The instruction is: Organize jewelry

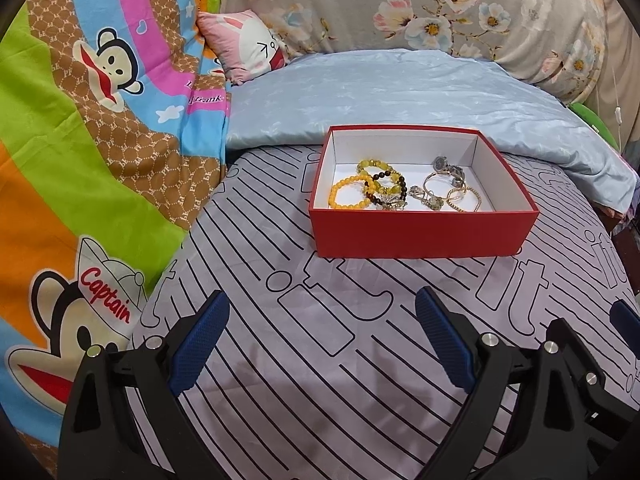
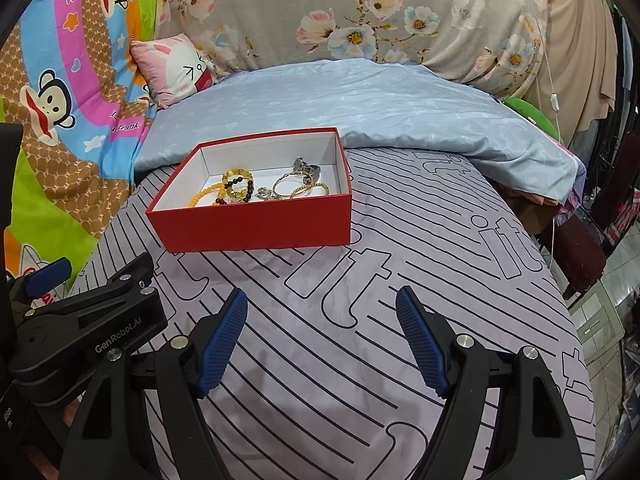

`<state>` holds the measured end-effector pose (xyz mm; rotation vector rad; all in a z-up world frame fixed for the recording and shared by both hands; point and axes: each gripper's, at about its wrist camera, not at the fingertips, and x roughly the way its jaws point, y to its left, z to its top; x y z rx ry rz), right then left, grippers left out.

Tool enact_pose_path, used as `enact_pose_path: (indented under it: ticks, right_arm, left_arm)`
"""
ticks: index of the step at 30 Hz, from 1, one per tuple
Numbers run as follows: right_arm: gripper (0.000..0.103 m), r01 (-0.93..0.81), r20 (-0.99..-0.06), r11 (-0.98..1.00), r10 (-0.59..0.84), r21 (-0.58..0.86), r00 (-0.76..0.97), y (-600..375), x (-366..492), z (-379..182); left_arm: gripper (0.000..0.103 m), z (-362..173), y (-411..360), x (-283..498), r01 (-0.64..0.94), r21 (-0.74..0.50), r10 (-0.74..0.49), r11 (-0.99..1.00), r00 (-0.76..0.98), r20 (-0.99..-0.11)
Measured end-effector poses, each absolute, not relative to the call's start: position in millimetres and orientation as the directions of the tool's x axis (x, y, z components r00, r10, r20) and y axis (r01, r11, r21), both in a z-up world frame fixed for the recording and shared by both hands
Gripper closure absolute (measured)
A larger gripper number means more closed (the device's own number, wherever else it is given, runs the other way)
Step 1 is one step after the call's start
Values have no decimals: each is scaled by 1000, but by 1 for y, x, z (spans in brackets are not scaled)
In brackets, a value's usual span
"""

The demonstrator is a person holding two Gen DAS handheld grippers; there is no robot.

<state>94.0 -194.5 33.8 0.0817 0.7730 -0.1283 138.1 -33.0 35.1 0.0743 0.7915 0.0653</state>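
Observation:
A red box (image 1: 420, 234) with a white inside sits on the striped bed sheet; it also shows in the right wrist view (image 2: 256, 226). In it lie an orange bead bracelet (image 1: 349, 192), yellow and dark bead bracelets (image 1: 384, 178), gold bangles (image 1: 464, 198) and a watch (image 1: 450, 168). The same jewelry (image 2: 260, 188) shows in the right wrist view. My left gripper (image 1: 322, 308) is open and empty, low over the sheet in front of the box. My right gripper (image 2: 322, 300) is open and empty, to the right of the left gripper (image 2: 48, 276).
A light blue quilt (image 1: 380, 92) lies behind the box. A colourful cartoon blanket (image 1: 80, 140) rises on the left, with a pink pillow (image 1: 244, 46) and a floral cover (image 1: 400, 4) at the back. The bed edge drops off at the right (image 2: 576, 320).

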Motion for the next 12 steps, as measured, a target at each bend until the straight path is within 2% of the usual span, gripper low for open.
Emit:
enact_pose_path:
  ticks: [12]
  right_arm:
    - [25,156,-705,988,-95,23,703,-196,97,30]
  left_arm:
    - [11,30,-33,142,-10,84,67,996,699,-712]
